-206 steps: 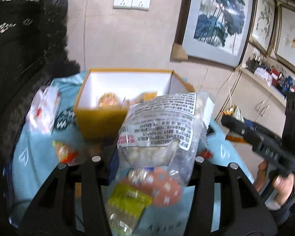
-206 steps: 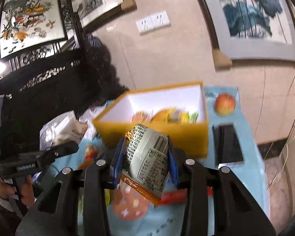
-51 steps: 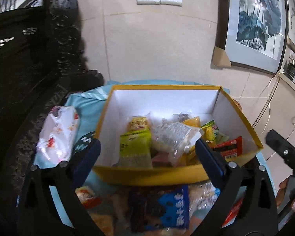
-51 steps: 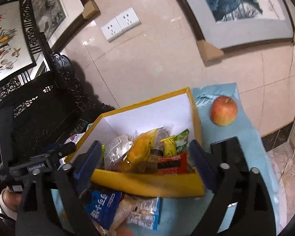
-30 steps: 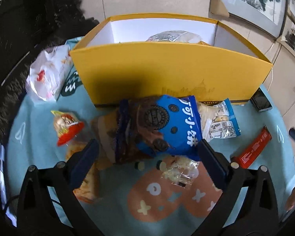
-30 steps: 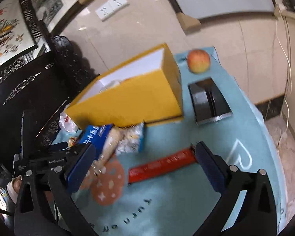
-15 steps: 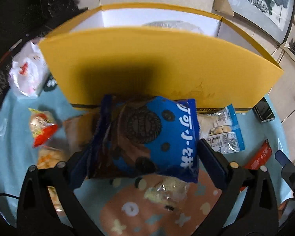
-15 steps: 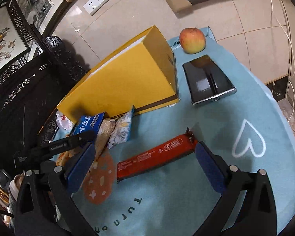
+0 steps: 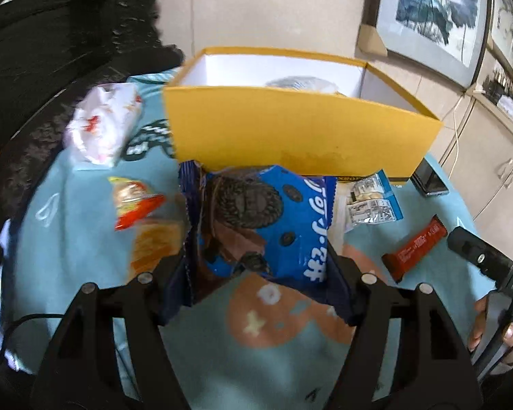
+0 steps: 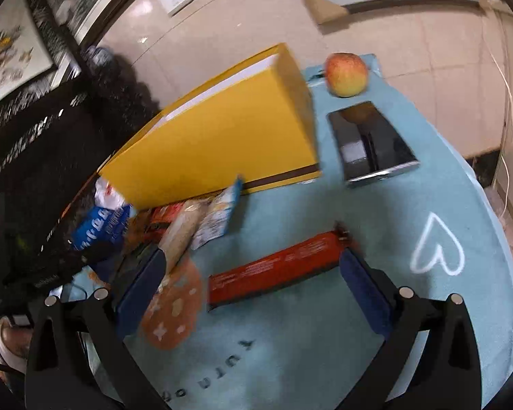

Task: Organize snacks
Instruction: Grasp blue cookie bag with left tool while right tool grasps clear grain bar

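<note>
The left gripper [image 9: 256, 270] has just been closing its jaws, and its blue pads now press both sides of a blue foil cookie packet [image 9: 263, 225] printed with dark sandwich biscuits. The packet stands up between the fingers, raised off the light-blue patterned tablecloth [image 9: 290, 358]. Directly beyond the fingertips sits the open yellow cardboard box [image 9: 290, 136] with a white interior.

The right gripper [image 10: 253, 280] holds its jaws wide apart, nothing pressed between the pads. A long red wrapped snack bar [image 10: 277, 266] lies flat on the cloth between the fingers, its far end just beside the right-hand fingertip. Beyond the left-hand fingertip lie a clear bag of pale snacks [image 10: 184, 232] and a blue-and-white printed sachet [image 10: 219, 215], both against the box front. Beyond the right-hand finger lie a black phone [image 10: 372, 143] and a red-yellow apple [image 10: 347, 73].
</note>
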A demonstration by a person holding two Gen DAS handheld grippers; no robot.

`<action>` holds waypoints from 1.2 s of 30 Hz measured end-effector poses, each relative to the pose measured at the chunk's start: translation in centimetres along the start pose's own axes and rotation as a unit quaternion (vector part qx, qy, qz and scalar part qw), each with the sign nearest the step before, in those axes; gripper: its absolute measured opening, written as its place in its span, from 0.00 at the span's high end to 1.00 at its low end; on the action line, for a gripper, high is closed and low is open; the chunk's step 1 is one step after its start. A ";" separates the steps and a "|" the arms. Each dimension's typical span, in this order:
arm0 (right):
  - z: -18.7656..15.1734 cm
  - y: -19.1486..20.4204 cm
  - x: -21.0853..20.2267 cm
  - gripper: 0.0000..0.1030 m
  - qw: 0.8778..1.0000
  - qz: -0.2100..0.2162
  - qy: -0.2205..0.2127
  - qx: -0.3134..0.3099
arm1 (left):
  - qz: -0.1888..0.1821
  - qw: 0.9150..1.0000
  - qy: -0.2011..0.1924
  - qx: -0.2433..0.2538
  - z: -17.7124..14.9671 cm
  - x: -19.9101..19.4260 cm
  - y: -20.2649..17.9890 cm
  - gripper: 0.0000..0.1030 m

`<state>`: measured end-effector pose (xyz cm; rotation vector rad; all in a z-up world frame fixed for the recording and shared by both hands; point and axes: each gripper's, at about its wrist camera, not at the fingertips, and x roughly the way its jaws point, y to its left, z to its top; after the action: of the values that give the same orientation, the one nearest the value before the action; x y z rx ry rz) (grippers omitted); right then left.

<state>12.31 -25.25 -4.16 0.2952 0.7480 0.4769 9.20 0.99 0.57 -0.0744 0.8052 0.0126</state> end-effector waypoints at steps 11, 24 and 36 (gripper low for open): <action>1.3 11.0 8.9 0.27 0.988 0.003 0.118 -0.101 | 0.016 0.998 -0.009 -0.058 -1.1 -1.6 5.3 0.32; 1.2 9.5 11.2 0.71 0.990 -0.050 0.121 -0.057 | -0.001 0.998 -0.004 -0.059 -1.4 -1.0 5.8 0.31; 2.1 5.7 2.6 0.72 0.996 0.046 0.082 -0.006 | -0.011 0.999 -0.022 -0.021 -0.4 -2.8 2.3 0.31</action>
<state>13.69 -19.19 -1.84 0.2823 0.8934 0.5984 6.87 3.34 2.18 -0.1230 0.7595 0.0106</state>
